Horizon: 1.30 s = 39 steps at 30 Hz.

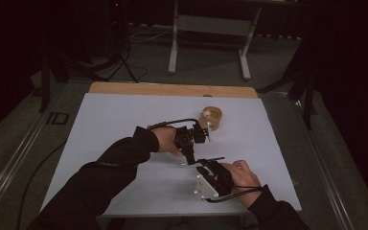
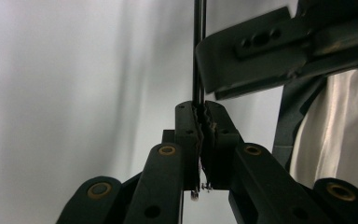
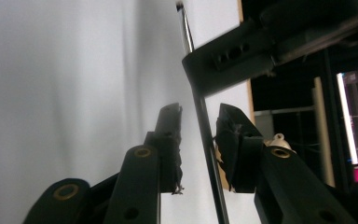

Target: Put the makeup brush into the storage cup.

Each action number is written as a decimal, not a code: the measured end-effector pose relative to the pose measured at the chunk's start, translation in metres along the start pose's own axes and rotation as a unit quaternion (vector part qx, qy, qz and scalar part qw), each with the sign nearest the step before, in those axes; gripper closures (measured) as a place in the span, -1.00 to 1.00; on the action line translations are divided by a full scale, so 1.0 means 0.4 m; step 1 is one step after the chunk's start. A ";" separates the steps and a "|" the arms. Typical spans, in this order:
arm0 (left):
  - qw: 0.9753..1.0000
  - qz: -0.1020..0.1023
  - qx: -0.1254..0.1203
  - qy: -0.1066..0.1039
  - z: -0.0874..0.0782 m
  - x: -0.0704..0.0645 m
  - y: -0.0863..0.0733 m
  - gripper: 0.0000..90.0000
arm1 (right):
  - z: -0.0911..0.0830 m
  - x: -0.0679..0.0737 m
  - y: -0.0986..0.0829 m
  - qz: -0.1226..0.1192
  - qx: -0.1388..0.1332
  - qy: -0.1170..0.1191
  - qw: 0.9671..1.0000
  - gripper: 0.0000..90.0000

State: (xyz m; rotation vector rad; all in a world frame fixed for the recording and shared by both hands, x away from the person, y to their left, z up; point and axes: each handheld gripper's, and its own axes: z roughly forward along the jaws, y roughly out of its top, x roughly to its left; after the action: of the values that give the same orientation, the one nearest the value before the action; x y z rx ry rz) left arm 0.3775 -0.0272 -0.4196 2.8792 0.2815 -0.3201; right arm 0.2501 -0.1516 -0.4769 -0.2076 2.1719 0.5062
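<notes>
My left jaws are clamped on a thin dark rod [image 2: 198, 56]; my right jaws stand apart with the same rod running between them, touching neither pad that I can confirm. In the left gripper view the rod rises straight up from the closed pads and passes behind the other gripper's jaw. In the right gripper view it runs up through the gap, slightly tilted, over the white sheet. From the high view, my left gripper [image 1: 189, 158] points down toward the white table cover [image 1: 115, 124] near its middle, and my right gripper [image 1: 210, 165] lies just beside it, nearer the front edge. A tan tape roll [image 1: 211, 118] sits beyond the left gripper, apart from both.
</notes>
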 end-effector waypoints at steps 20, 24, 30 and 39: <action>0.993 0.049 -0.072 0.077 -0.030 -0.008 -0.008 0.47 | 0.014 -0.006 -0.005 -0.050 0.055 -0.034 0.997 0.91; 0.989 -0.007 -0.099 0.107 -0.056 0.009 -0.022 0.09 | 0.013 -0.018 -0.014 -0.042 0.056 -0.028 0.997 0.91; 0.983 -0.039 -0.139 0.112 -0.082 0.029 -0.056 -0.74 | 0.023 -0.027 -0.022 -0.014 0.065 -0.007 0.998 0.91; 0.960 -0.042 -0.233 0.147 -0.115 0.054 -0.124 -0.99 | 0.018 -0.044 -0.024 0.059 0.056 -0.007 0.997 0.91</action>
State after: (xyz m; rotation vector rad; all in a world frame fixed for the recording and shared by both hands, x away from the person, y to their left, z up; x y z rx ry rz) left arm 0.3965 0.0352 -0.3914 2.4392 0.4629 0.1488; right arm 0.2693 -0.1579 -0.4696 -0.0153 2.1998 0.4481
